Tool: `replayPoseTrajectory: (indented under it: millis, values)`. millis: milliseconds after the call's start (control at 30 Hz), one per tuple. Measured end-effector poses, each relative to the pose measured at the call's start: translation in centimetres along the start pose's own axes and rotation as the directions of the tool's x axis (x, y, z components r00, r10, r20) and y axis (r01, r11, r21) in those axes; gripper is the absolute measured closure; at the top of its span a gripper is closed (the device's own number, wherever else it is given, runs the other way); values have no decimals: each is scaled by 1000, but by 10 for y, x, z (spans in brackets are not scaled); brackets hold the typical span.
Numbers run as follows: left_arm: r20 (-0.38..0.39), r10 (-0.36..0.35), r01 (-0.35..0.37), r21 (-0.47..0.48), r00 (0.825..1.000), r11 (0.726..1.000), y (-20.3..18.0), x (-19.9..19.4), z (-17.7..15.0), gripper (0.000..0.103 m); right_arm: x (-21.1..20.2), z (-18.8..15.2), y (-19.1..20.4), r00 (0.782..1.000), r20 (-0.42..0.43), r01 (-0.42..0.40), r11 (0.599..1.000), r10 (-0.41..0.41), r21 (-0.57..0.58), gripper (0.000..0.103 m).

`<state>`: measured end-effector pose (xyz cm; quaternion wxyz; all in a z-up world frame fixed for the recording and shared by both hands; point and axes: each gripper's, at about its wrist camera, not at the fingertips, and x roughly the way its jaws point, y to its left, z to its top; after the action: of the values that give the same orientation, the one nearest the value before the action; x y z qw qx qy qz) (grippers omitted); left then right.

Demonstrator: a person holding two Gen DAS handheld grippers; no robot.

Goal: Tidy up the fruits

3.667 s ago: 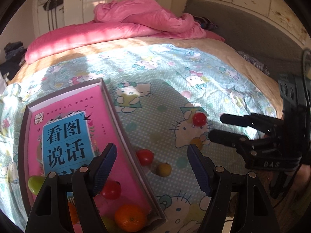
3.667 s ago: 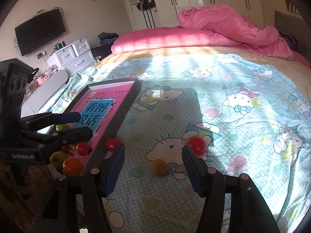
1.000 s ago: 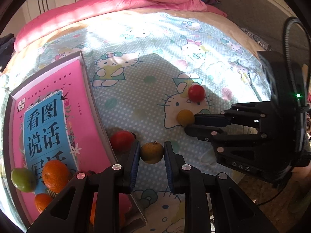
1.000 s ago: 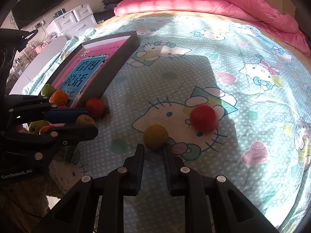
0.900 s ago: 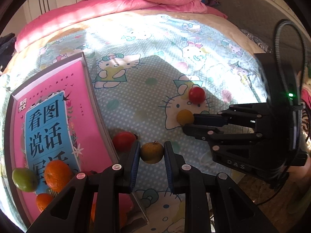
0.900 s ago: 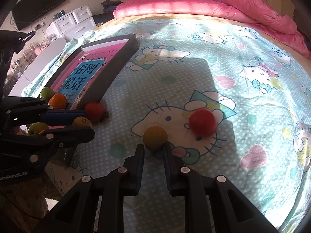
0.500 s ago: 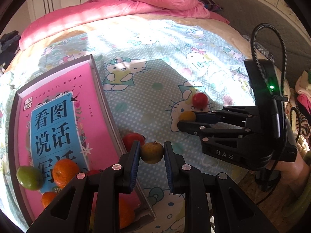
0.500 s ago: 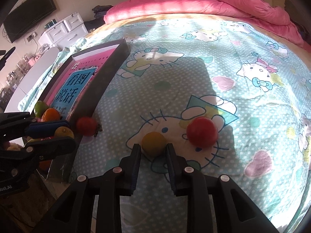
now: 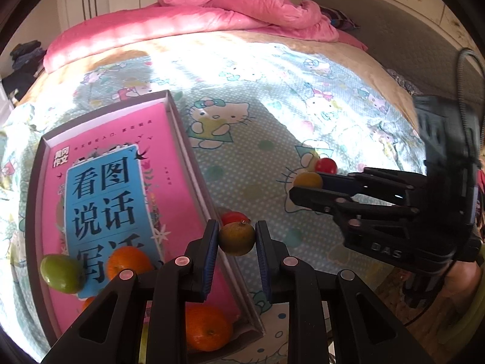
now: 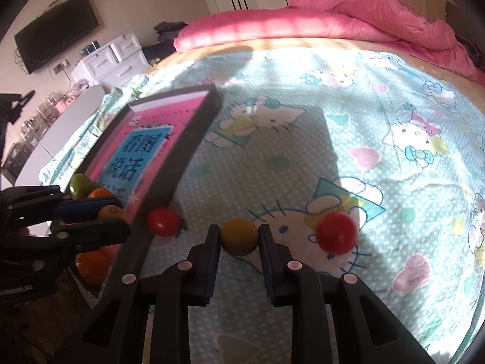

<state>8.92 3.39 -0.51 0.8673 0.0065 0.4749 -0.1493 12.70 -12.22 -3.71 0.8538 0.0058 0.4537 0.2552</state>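
Gripping from the far left, your left tool [image 9: 237, 238] is clenched on a small greenish-orange citrus fruit with a stem nub [image 9: 236, 239], its blue-padded fingers [image 9: 211, 253] pressing both sides. That fruit hangs above the right wall of the shallow grey box lined with a pink and blue printed book cover [image 9: 178, 127], which lies on the bed covered by a pale blue cartoon-cat sheet [image 9: 266, 115]. Inside the box you have a round green fruit [image 9: 62, 273] at the left, a bright orange mandarin [image 9: 128, 262] just beside it, and a second orange mandarin [image 9: 207, 327] in the near corner; another orange piece low down is mostly hidden by the tool. Just outside the box wall, behind the held citrus, a small red tomato [image 9: 235, 217] rests on the sheet.

Moving right, your right tool [image 10: 239, 241] is closed around a dull yellow-orange round fruit [image 10: 239, 239], pads touching both flanks; whether it has left the sheet you cannot tell. Near it to the right, a larger glossy red tomato [image 10: 336, 232] sits on the cat print, apart from the tool. At the far end of the bed a crumpled pink duvet [image 10: 363, 15] is heaped.
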Motion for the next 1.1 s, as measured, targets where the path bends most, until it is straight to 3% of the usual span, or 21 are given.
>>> replayPoseTrajectory:
  millis: [200, 1100]
  values:
    - [7, 6, -6, -15, 1000, 1000, 7, -3, 1, 78, -16, 3, 14, 997, 61, -41, 998, 43, -45, 77]
    - [44, 55, -51, -104, 998, 993, 44, -24, -7, 78, -21, 8, 64, 984, 96, -135, 976, 152, -170, 77]
